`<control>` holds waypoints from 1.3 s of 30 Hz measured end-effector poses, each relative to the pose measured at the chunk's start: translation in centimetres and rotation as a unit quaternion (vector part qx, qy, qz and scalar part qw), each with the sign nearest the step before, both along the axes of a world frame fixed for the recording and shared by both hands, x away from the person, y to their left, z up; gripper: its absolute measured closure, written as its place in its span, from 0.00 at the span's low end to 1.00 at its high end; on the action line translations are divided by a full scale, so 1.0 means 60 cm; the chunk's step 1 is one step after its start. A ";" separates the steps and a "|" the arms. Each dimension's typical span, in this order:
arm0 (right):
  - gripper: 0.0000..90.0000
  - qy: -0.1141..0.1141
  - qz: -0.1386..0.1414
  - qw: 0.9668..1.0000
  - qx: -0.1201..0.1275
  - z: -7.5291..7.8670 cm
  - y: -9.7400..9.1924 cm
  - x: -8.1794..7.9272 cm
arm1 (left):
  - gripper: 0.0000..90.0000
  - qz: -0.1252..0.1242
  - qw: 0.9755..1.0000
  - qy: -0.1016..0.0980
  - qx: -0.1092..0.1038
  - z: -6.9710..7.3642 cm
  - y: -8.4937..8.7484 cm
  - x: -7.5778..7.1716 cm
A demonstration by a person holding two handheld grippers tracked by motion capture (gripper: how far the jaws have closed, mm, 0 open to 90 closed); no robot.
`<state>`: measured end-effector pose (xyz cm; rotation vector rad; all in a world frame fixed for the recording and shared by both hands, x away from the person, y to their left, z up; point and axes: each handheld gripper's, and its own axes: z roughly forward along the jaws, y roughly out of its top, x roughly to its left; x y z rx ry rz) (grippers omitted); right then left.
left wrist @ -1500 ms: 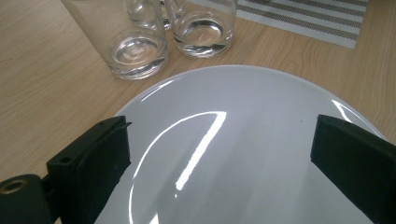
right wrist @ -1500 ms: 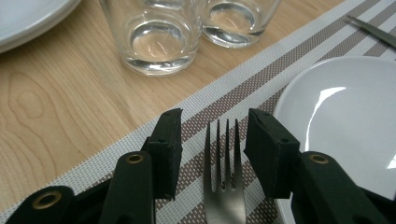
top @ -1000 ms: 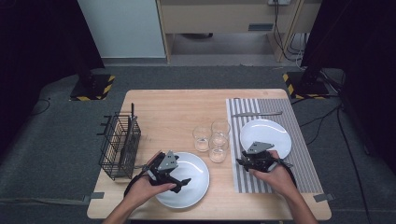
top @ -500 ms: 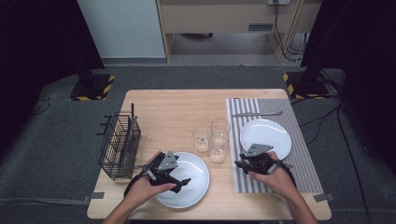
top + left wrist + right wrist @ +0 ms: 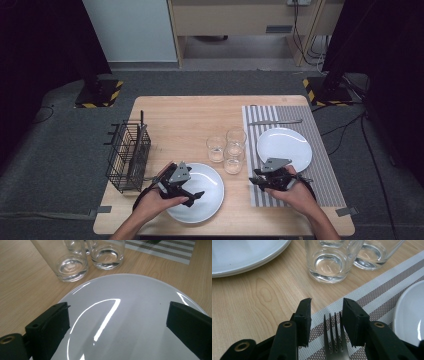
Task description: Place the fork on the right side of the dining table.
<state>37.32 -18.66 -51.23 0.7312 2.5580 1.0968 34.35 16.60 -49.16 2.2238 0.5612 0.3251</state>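
1. On the wooden table (image 5: 175,110), a wire basket (image 5: 128,157) is seen at the left edge and a striped placemat (image 5: 325,165) at the right.
2. Over the near white plate (image 5: 207,195), the left gripper (image 5: 192,192) is held with jaws spread wide, grasping nothing.
3. Three glasses (image 5: 227,147) are grouped between both plates.
4. At the placemat's near left, the right gripper (image 5: 325,322) is held partly parted; a fork (image 5: 334,345) lies between its pads, apparently untouched.
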 end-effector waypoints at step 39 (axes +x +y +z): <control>0.51 -0.005 -0.020 1.000 0.015 0.005 -0.018 -0.016 | 0.05 -0.001 1.000 0.000 0.000 0.000 -0.001 -0.001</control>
